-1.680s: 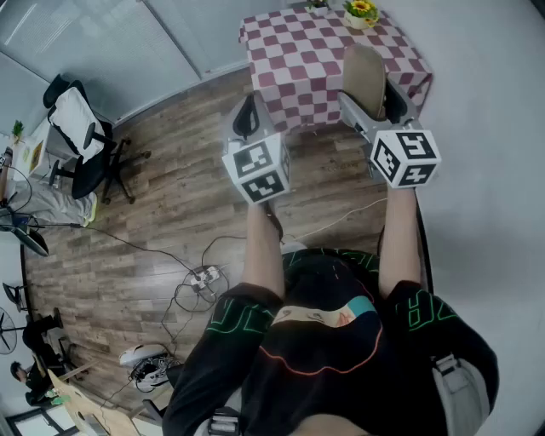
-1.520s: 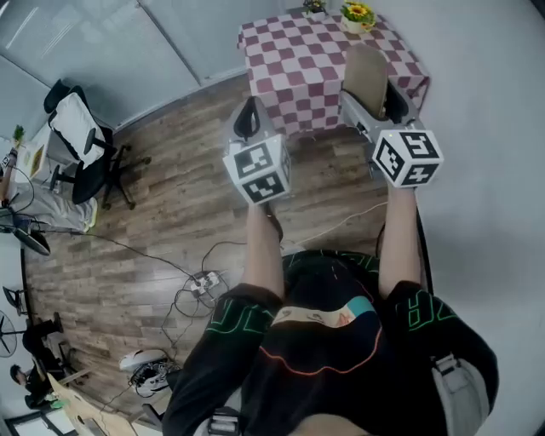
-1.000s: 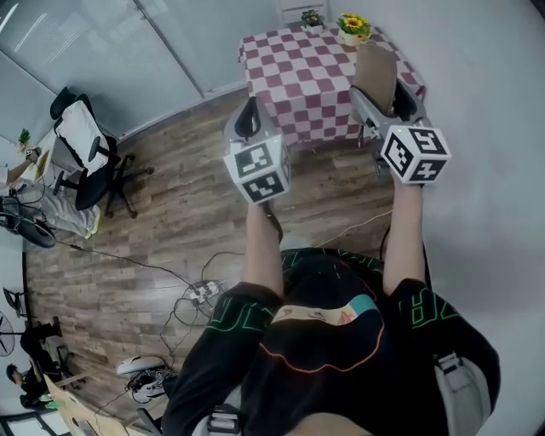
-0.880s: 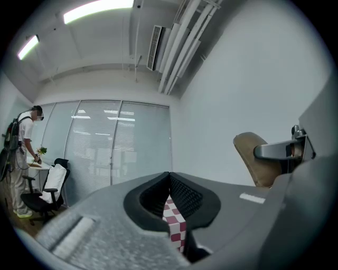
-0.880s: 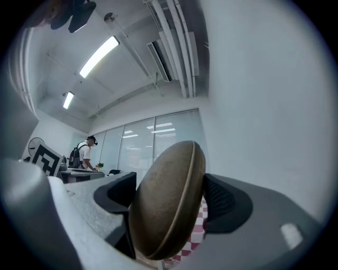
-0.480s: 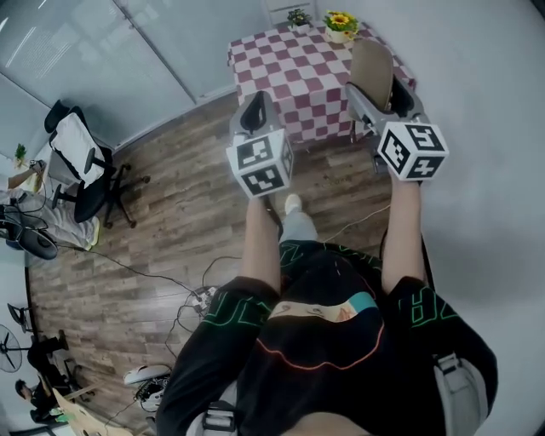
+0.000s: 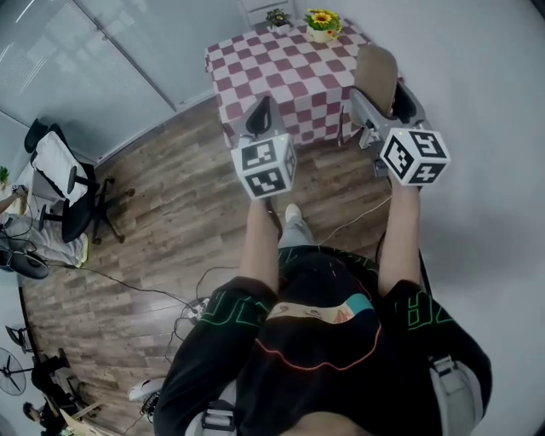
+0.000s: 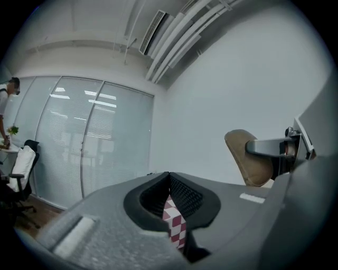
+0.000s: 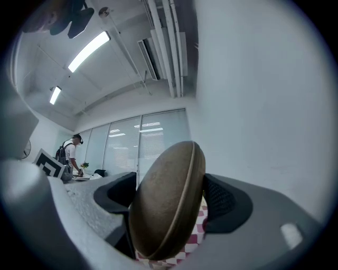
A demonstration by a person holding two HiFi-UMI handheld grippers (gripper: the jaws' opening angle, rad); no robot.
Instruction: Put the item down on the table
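**Brown oval held on edge short of the checked table**

The item (image 9: pixel 165 208) is a flat, tan-brown oval with a matte, slightly grainy face and a thin raised seam running round its rim. The right gripper (image 7: pixel 386 97) is clamped on it: the two dark, ribbed pads press its opposite faces, and the oval stands on edge with its rounded top rising clear above the grey jaws. The left gripper (image 8: pixel 169 191) is closed with nothing in it, its pads meeting at the top and leaving only a thin wedge through which red-and-white checks show.

The table (image 7: pixel 281 72) is square and draped in a maroon-and-white checked cloth that hangs over its sides. At its far edge stand a potted sunflower (image 7: pixel 321 20) and a small green plant (image 7: pixel 277 17); the cloth nearer the person lies bare.

In the head view the item overlaps the table's near right corner, and the left gripper sits just before the table's near edge. How high the item hangs above the cloth cannot be told. A plain pale wall (image 7: pixel 490 128) runs close along the table's right side. To the table's left the wood-plank floor (image 7: pixel 170 204) is open, with an office chair (image 7: pixel 60 170) well away from the table.
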